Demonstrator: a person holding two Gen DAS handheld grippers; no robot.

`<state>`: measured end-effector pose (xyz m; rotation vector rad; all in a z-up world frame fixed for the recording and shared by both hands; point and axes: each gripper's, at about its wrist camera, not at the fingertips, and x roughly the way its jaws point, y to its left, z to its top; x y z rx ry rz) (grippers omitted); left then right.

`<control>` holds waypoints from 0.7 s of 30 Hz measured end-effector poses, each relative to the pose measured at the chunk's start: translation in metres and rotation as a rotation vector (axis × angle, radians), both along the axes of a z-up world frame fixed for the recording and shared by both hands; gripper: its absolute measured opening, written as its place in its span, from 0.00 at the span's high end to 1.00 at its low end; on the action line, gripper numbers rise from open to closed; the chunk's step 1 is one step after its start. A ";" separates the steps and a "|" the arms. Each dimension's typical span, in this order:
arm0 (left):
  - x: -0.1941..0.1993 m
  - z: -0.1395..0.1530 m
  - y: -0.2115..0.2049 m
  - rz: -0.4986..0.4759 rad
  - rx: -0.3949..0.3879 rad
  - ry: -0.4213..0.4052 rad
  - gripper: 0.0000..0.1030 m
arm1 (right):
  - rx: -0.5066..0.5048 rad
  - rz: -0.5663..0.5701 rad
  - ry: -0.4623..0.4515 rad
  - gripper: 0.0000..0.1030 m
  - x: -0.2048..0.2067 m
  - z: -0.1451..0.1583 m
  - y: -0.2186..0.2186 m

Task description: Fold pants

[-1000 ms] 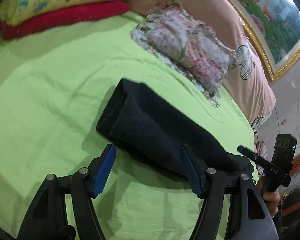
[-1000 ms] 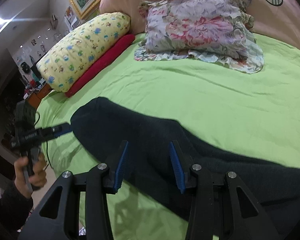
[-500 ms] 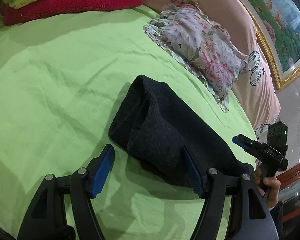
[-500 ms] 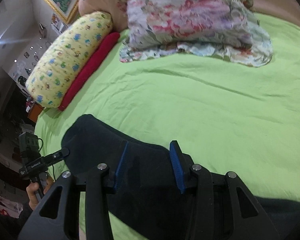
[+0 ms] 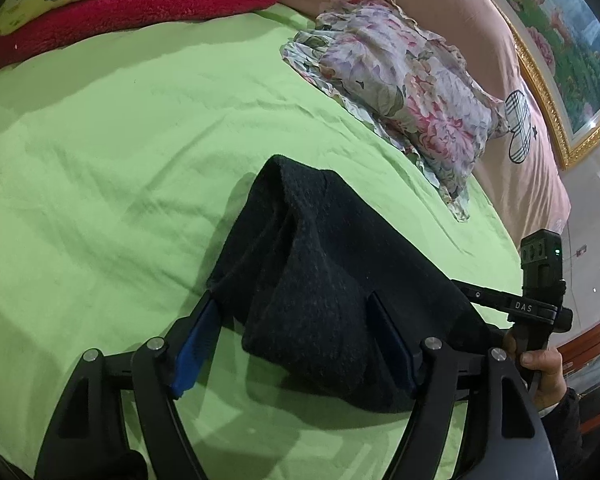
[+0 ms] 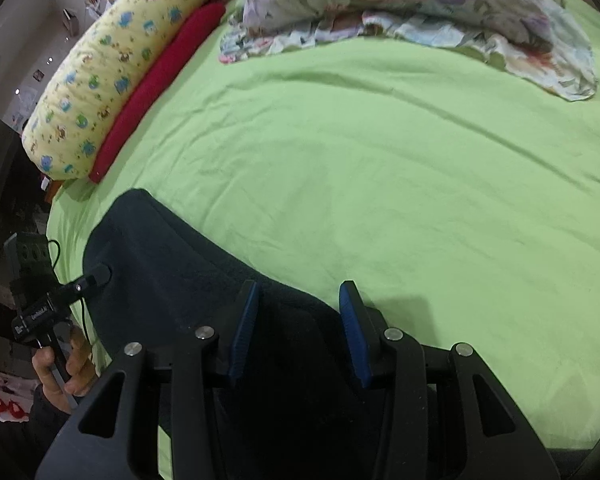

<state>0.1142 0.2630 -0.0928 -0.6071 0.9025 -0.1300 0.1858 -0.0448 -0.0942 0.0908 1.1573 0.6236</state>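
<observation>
Lying near the edge of a wrinkled lime-green bedsheet [image 5: 120,152], the pants [image 5: 332,280] are a dark, almost black garment of coarse, nubby knit, bunched into a long thick band with a rounded, doubled-over end toward the middle of the bed. A ruffled floral pillow [image 5: 400,80] of thin, crumpled cotton sits farther up the sheet, and beside it a plump yellow bolster [image 6: 112,68] printed with small cartoon animals rests on a fuzzy red cushion [image 6: 156,80]. Behind these rises a smooth pink headboard cover [image 5: 480,40] under a gilt-framed picture [image 5: 572,40]. The left gripper [image 5: 296,340] has its black arms spread wide, blue ribbed pads on either side of a raised hump of the dark fabric; the cloth drapes over the right-hand finger, though whether the pads press it I cannot tell. The right gripper [image 6: 300,332] stands moderately open above the same dark band, its pads apart with fabric beneath and between them, not pinched. Each view shows the other handheld tool gripped by a bare hand [image 6: 60,372] at the bed's edge.
</observation>
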 end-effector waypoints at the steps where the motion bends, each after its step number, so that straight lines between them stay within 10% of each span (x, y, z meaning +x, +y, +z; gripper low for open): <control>1: -0.002 0.000 0.000 0.002 -0.002 -0.003 0.28 | -0.002 0.002 -0.017 0.66 -0.002 0.002 0.000; 5: -0.001 -0.003 -0.002 0.012 0.005 -0.012 0.26 | 0.024 -0.027 -0.080 1.00 -0.005 0.018 -0.010; 13: 0.012 -0.003 -0.002 0.028 -0.010 0.004 0.26 | 0.144 -0.060 -0.058 0.99 0.005 0.039 -0.027; 21: 0.006 -0.006 -0.001 0.051 -0.025 -0.010 0.24 | -0.009 -0.001 0.035 0.83 0.003 0.007 -0.005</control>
